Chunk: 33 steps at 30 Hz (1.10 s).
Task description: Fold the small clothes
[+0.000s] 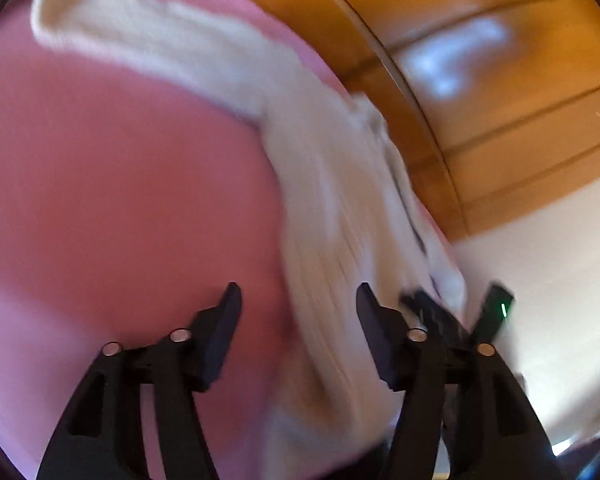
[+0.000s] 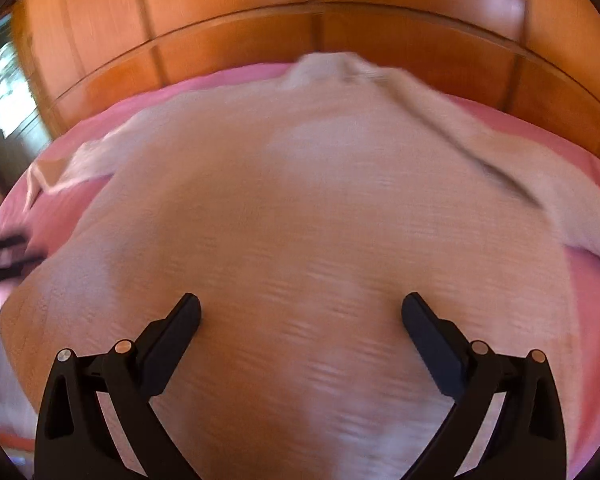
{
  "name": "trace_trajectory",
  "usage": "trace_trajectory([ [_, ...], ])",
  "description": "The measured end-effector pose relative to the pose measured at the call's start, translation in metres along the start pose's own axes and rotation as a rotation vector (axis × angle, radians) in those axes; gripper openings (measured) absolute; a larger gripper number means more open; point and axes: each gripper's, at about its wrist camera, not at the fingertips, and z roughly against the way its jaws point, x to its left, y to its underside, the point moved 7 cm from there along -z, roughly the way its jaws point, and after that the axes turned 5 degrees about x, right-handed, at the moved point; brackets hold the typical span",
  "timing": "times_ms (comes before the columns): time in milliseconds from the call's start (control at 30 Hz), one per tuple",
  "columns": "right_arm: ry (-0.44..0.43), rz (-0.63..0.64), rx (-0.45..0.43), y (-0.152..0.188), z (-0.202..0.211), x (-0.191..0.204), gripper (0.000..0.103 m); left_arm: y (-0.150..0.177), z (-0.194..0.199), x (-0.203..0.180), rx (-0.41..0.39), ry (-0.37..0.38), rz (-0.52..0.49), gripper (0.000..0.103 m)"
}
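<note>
From the left wrist, the left gripper [image 1: 299, 300] tilts down over a pink bedspread [image 1: 120, 184], its jaws parted with nothing clamped. The cream knit garment [image 1: 332, 208] lies blurred beyond and under its right-hand finger, running along the bed's edge by the wooden frame [image 1: 416, 128].

From the right wrist, the right gripper [image 2: 301, 314] points steeply down, jaws spread wide and empty. The cream knit garment [image 2: 300, 200] lies spread flat beneath and ahead of both fingers.
</note>
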Motion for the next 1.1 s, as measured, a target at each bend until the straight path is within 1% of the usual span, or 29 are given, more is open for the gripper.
trace_trajectory([
  [33, 0.023, -0.025, -0.006, 0.003, 0.007, -0.014, 0.1, 0.012, -0.004, -0.006, 0.023, 0.026, -0.007, 0.058],
  [100, 0.084, -0.085, -0.021, 0.013, 0.028, -0.053, 0.1, 0.026, -0.007, -0.013, 0.035, 0.066, -0.022, 0.058],
  [133, 0.102, -0.108, -0.022, 0.019, 0.036, -0.067, 0.1, 0.035, -0.008, -0.018, 0.046, 0.091, -0.025, 0.058],
  [167, 0.115, -0.139, -0.017, 0.027, 0.044, -0.085, 0.1, 0.038, -0.009, -0.018, 0.05, 0.1, -0.029, 0.058],
  [200, 0.112, -0.16, -0.008, 0.033, 0.049, -0.095, 0.1, 0.044, -0.009, -0.021, 0.044, 0.103, -0.04, 0.058],
  [233, 0.087, -0.189, 0.013, 0.045, 0.052, -0.107, 0.1, 0.045, -0.008, -0.021, 0.036, 0.094, -0.052, 0.058],
  [267, 0.052, -0.218, 0.032, 0.055, 0.053, -0.115, 0.098, 0.046, -0.008, -0.022, 0.033, 0.085, -0.06, 0.053],
  [300, -0.012, -0.256, 0.058, 0.068, 0.053, -0.119, 0.082, 0.047, -0.009, -0.022, 0.034, 0.074, -0.067, 0.036],
  [333, -0.051, -0.275, 0.076, 0.073, 0.051, -0.119, 0.073, 0.05, -0.014, -0.028, 0.044, 0.057, -0.086, 0.027],
  [367, -0.067, -0.276, 0.082, 0.079, 0.053, -0.116, 0.061, 0.053, -0.014, -0.031, 0.049, 0.033, -0.112, 0.013],
  [400, -0.087, -0.249, 0.083, 0.081, 0.057, -0.109, 0.044, 0.054, -0.013, -0.039, 0.054, 0.003, -0.158, 0.007],
  [433, -0.128, -0.245, 0.093, 0.081, 0.06, -0.104, 0.031, 0.055, -0.012, -0.044, 0.055, -0.007, -0.179, 0.007],
  [467, -0.169, -0.247, 0.103, 0.08, 0.064, -0.1, 0.012, 0.05, -0.008, -0.051, 0.052, -0.009, -0.196, 0.006],
  [500, -0.175, -0.238, 0.096, 0.077, 0.071, -0.098, 0.012, 0.05, -0.004, -0.055, 0.045, 0.002, -0.204, 0.005],
  [600, -0.273, -0.221, -0.024, 0.052, 0.125, -0.091, 0.011, 0.038, 0.035, -0.086, -0.016, 0.084, -0.243, 0.005],
  [633, -0.288, -0.217, -0.052, 0.047, 0.138, -0.092, 0.011, 0.036, 0.049, -0.094, -0.026, 0.12, -0.254, 0.005],
  [667, -0.303, -0.216, -0.074, 0.044, 0.151, -0.093, 0.011, 0.035, 0.056, -0.097, -0.024, 0.137, -0.259, 0.005],
  [700, -0.305, -0.216, -0.076, 0.046, 0.157, -0.095, 0.01, 0.036, 0.057, -0.097, -0.014, 0.14, -0.259, 0.005],
  [767, -0.266, -0.21, -0.033, 0.058, 0.151, -0.101, 0.01, 0.045, 0.049, -0.076, 0.052, 0.089, -0.242, 0.005],
  [800, -0.246, -0.217, 0.01, 0.069, 0.141, -0.103, 0.01, 0.052, 0.041, -0.058, 0.102, 0.038, -0.216, 0.008],
  [867, -0.212, -0.225, 0.082, 0.087, 0.121, -0.106, 0.01, 0.058, 0.034, -0.018, 0.162, -0.086, -0.14, 0.013],
  [900, -0.19, -0.221, 0.112, 0.094, 0.111, -0.105, 0.01, 0.055, 0.035, 0.0, 0.142, -0.162, -0.105, 0.013],
  [933, -0.175, -0.223, 0.127, 0.098, 0.104, -0.104, 0.011, 0.052, 0.038, 0.009, 0.114, -0.214, -0.093, 0.013],
  [967, -0.162, -0.235, 0.139, 0.101, 0.099, -0.104, 0.011, 0.049, 0.041, 0.013, 0.091, -0.243, -0.087, 0.013],
  [1033, -0.169, -0.261, 0.138, 0.1, 0.093, -0.105, 0.019, 0.04, 0.05, 0.011, 0.029, -0.244, -0.092, 0.013],
  [1067, -0.157, -0.27, 0.126, 0.097, 0.095, -0.108, 0.029, 0.035, 0.05, 0.004, 0.009, -0.245, -0.113, 0.013],
  [1100, -0.146, -0.276, 0.115, 0.094, 0.096, -0.112, 0.046, 0.033, 0.048, -0.002, 0.0, -0.252, -0.133, 0.013],
])
